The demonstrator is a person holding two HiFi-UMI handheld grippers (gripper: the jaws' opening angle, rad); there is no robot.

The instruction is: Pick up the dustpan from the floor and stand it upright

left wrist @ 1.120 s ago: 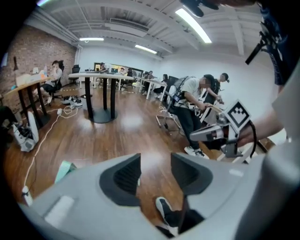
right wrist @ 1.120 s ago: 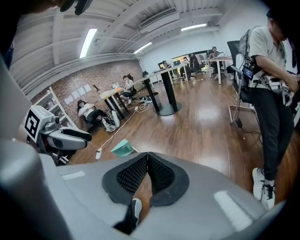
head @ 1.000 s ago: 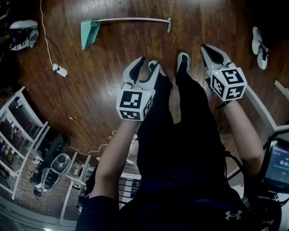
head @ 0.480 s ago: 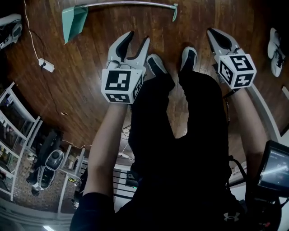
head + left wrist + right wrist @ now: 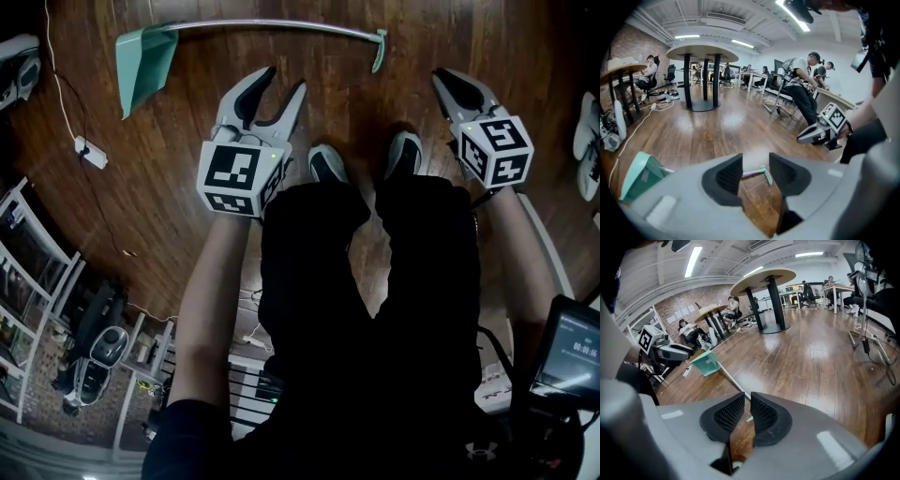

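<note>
Dustpan [image 5: 145, 61] lies flat on the wooden floor [image 5: 169, 187], untouched: teal pan at the far left, long handle [image 5: 272, 25] running right to a teal grip end [image 5: 378, 49].

Since a second ago you have brought both claws down toward it, and the handle now sits just beyond their tips instead of well ahead. I judge the approach almost done and the grasp not yet begun, so lifting and standing it upright are all still to do.

Your left claw [image 5: 283, 80] is wide apart and closing slightly, with nothing inside it. In the left gripper view the grip end only shows through the gap, farther off on the floor. Your left forearm reaches forward and down, marker cube up toward you, tips aimed at the floor just near of the handle's middle.

Your shoes [image 5: 328, 161] stand between the two arms.

Your right claw [image 5: 442, 77] was pressed together and is now opening, only a narrow slit so far, and empty. In the right gripper view the handle lines up with that slit, still beyond it. That arm also slopes down, tips to the right of the grip end.
</note>
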